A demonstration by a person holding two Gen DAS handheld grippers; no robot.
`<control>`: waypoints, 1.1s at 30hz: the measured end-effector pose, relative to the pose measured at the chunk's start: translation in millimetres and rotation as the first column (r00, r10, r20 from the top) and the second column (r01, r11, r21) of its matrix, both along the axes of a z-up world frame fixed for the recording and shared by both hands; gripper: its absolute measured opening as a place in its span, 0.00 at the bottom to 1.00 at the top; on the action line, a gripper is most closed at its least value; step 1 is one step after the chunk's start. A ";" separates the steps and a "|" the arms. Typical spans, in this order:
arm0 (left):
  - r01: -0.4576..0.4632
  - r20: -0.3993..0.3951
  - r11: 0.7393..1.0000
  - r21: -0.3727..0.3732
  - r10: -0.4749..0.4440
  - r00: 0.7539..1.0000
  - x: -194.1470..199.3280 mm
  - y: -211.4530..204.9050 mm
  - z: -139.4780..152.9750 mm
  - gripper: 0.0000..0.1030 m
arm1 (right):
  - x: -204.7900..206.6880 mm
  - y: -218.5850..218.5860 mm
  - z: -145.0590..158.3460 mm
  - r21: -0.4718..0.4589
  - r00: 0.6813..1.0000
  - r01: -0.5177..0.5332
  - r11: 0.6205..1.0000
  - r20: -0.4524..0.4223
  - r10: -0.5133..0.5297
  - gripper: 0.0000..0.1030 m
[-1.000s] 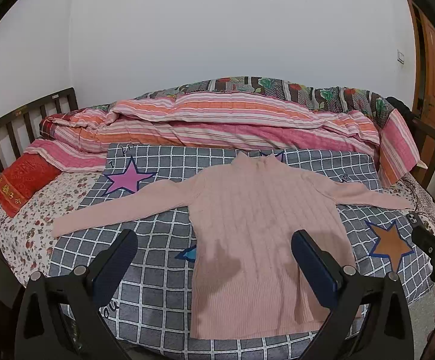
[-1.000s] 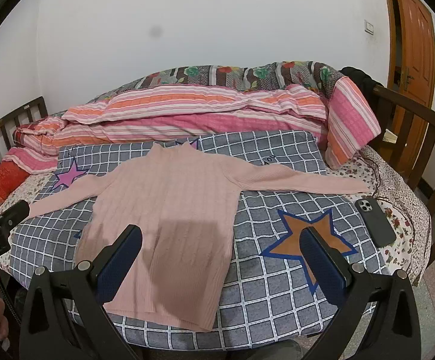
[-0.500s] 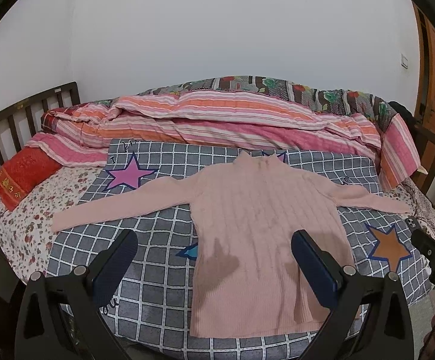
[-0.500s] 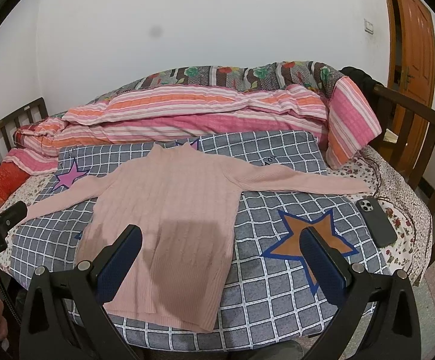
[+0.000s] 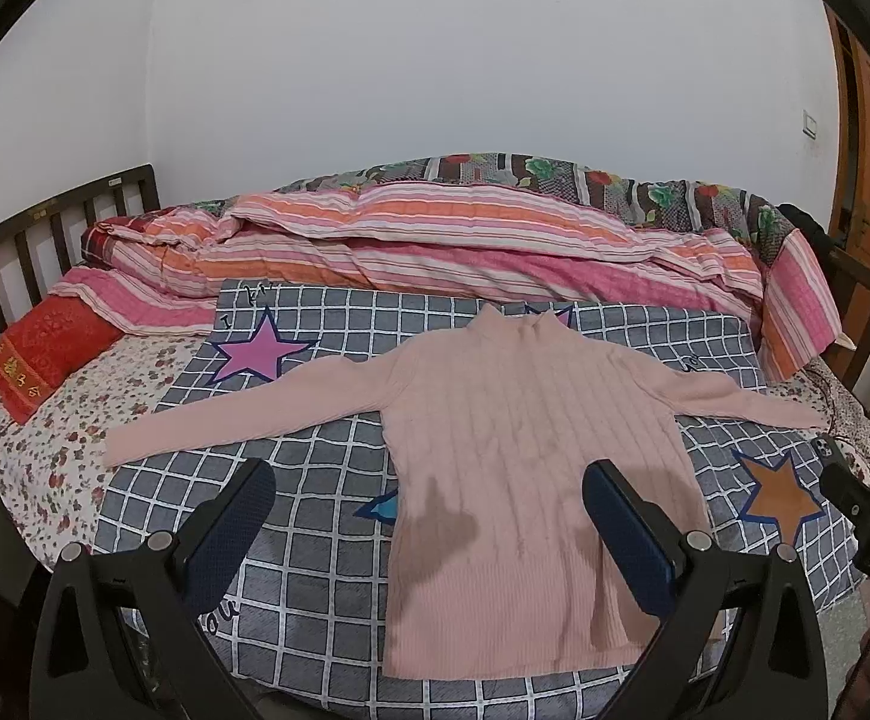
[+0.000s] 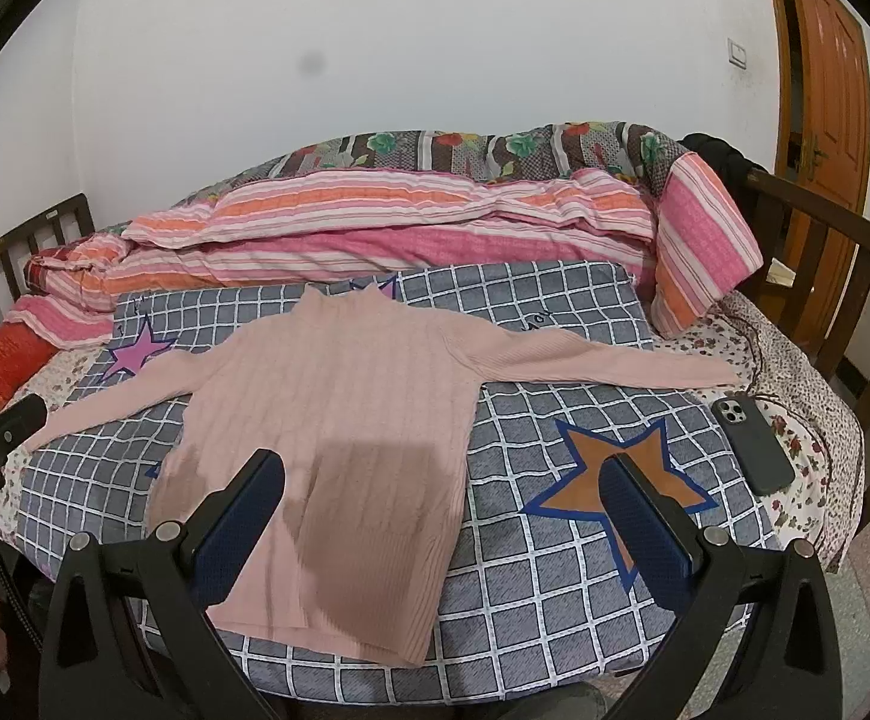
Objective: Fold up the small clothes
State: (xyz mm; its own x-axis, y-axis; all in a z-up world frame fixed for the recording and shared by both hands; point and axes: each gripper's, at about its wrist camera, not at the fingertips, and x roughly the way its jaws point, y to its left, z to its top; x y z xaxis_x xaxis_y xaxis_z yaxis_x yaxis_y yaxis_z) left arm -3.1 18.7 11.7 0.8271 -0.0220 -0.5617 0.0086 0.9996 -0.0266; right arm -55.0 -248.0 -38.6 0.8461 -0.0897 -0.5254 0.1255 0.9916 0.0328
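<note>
A pink ribbed sweater (image 5: 519, 450) lies flat, front up, on a grey checked blanket (image 5: 315, 480), both sleeves spread wide; it also shows in the right wrist view (image 6: 339, 420). My left gripper (image 5: 429, 516) is open and empty, held above the sweater's lower left part. My right gripper (image 6: 441, 510) is open and empty, above the sweater's lower right edge. Neither gripper touches the cloth.
A striped pink quilt (image 5: 435, 246) is heaped along the back of the bed. A red pillow (image 5: 39, 354) lies at the far left. A dark phone (image 6: 753, 444) lies by the right sleeve's end. Wooden rails (image 6: 825, 276) bound the bed; an orange door (image 6: 825, 60) is at right.
Both grippers have lifted and pulled back slightly, so the bed sits a little lower in view. The sweater has not moved. Both stay open.
</note>
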 end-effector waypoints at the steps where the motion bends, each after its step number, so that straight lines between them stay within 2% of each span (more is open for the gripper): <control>1: 0.001 -0.001 1.000 -0.002 -0.001 1.000 0.9 0.8 -0.2 1.00 | 0.6 -0.1 -0.7 0.001 1.000 0.000 1.000 -0.001 0.000 1.00; 9: 0.020 -0.018 0.999 -0.028 -0.020 1.000 14.4 2.6 -7.9 1.00 | 4.9 0.8 -2.9 0.006 1.000 -0.001 1.000 0.007 0.001 1.00; 13: 0.022 -0.039 0.997 -0.076 -0.026 0.999 29.0 11.7 -17.9 1.00 | 12.9 2.1 -3.0 0.001 1.000 -0.002 1.000 0.015 0.002 1.00; 15: 0.020 -0.044 0.994 -0.105 -0.025 0.999 37.3 20.8 -26.2 1.00 | 19.3 2.5 -5.5 0.004 1.000 -0.008 1.000 0.014 0.008 1.00; 20: -0.025 -0.053 0.993 -0.115 0.019 0.998 63.5 55.3 -57.6 1.00 | 43.2 7.2 -24.2 -0.001 0.999 -0.041 0.999 -0.016 0.041 1.00; 22: -0.057 -0.086 0.987 -0.150 0.044 0.995 78.3 78.7 -74.5 1.00 | 55.7 9.4 -34.6 -0.012 0.998 -0.045 0.999 -0.042 0.044 1.00; 25: -0.144 -0.131 0.959 -0.244 0.115 0.985 97.2 124.3 -100.9 0.98 | 75.3 13.0 -49.9 -0.024 0.997 -0.054 0.998 -0.060 0.053 1.00; 26: -0.188 -0.150 0.940 -0.284 0.150 0.977 103.5 145.1 -112.3 0.89 | 82.3 14.4 -54.8 -0.024 0.997 -0.055 0.998 -0.061 0.054 0.99; 28: -0.239 -0.179 0.916 -0.323 0.188 0.966 112.2 170.8 -127.7 0.79 | 98.5 16.9 -65.6 -0.007 0.994 -0.070 0.997 -0.079 0.070 0.96; 31: -0.354 -0.220 0.865 -0.355 0.290 0.931 124.9 216.2 -153.4 0.79 | 122.9 21.9 -81.2 0.033 0.989 -0.105 0.994 -0.105 0.107 0.89; 33: -0.431 -0.242 0.833 -0.347 0.364 0.899 132.3 244.7 -168.0 0.79 | 136.8 26.3 -87.6 0.049 0.986 -0.115 0.992 -0.112 0.120 0.87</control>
State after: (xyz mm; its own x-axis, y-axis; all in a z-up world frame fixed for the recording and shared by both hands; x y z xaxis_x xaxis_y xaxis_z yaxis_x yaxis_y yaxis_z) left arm 129.2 263.4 -156.4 0.7112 0.0491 -0.7013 -0.4250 0.8247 -0.3732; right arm 81.7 -221.7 -126.2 0.7832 0.0310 -0.6210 0.0139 0.9976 0.0674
